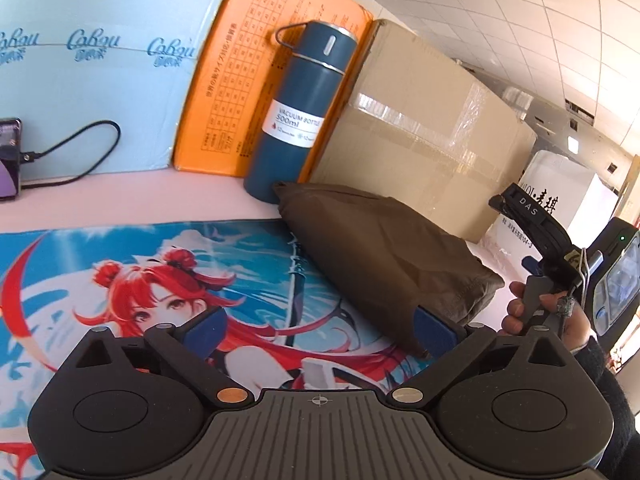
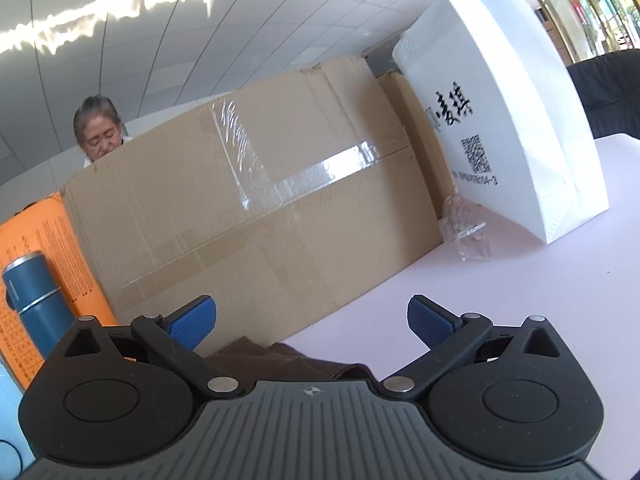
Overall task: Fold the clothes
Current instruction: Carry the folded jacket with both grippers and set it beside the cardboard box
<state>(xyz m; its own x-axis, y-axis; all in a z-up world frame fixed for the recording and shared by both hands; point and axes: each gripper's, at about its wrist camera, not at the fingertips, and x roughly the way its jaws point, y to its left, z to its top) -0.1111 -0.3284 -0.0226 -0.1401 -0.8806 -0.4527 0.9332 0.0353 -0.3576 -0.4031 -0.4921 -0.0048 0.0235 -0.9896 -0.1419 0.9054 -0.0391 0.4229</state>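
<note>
- a folded dark brown garment [image 1: 384, 256] is seen lying on the pale table [image 1: 160, 200], its near left part resting over the right end of a printed mat with a red-haired cartoon figure [image 1: 140, 292].
- the left gripper [image 1: 320, 330] is held with its blue-padded fingers [image 1: 206, 326] spread wide, nothing gripped between them; the right pad is just beside the near edge of the brown garment, and contact cannot be told.
- the right gripper [image 2: 312, 318] is also held wide apart, with nothing between its blue pads [image 2: 430, 320]; a small part of the same garment [image 2: 280, 360] is seen just below it, near the body of the tool.
- in the left wrist view the right hand [image 1: 548, 316] is seen at the right, wrapped around the handle of its gripper, near the right end of the garment.
- a tall dark blue vacuum bottle with a white label [image 1: 298, 116] is stood upright just beyond the far left corner of the garment.
- behind the bottle an orange printed box [image 1: 248, 80] is seen, with a large taped brown cardboard box [image 1: 416, 132] to its right and a light blue panel [image 1: 100, 80] to its left.
- a white paper bag with black characters [image 2: 500, 120] is stood on the table right of the cardboard box, crumpled clear plastic [image 2: 466, 228] beside it.
- a phone with a black cable [image 1: 10, 160] is seen at the far left.
</note>
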